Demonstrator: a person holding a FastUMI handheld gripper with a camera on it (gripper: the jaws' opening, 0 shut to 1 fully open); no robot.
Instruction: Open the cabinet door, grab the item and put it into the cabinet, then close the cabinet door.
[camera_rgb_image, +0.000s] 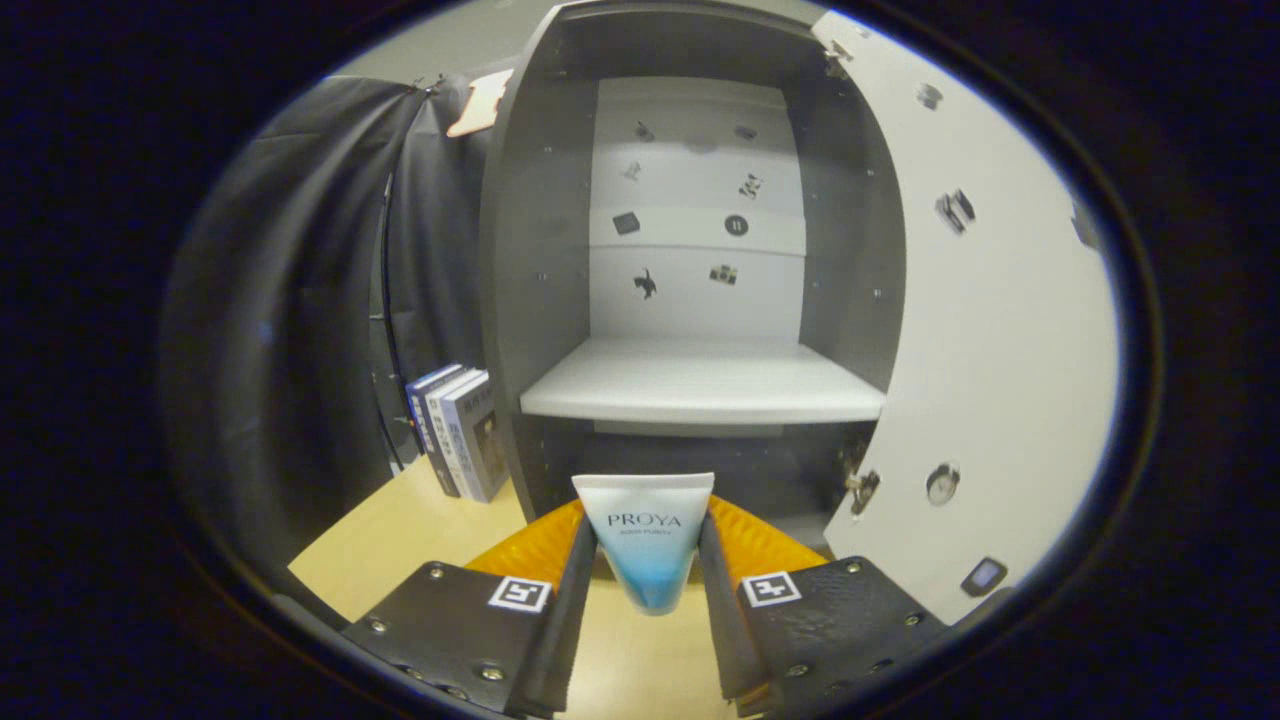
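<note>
Between the two fingers of the gripper (648, 575) stood a white and blue cosmetic tube (645, 545), with its flat crimped end up and its narrow blue end pointing down. Both black pads pressed on its sides, so the fingers were closed on it to the width of the tube. It was held above the light wooden table (400, 545), just in front of the cabinet (530, 260).

Beyond the fingers the grey cabinet was open. Its white door (1000, 330) was swung out to the right side, and some small stickers were on its inner face. Inside, a white shelf (700, 385) crossed the cabinet, and the white back panel (695, 290) above it carried several small dark stickers. The tube was still outside, lower than the shelf.

Left of the cabinet, three books (455, 430) stood upright on the table, touching the cabinet's side wall.
</note>
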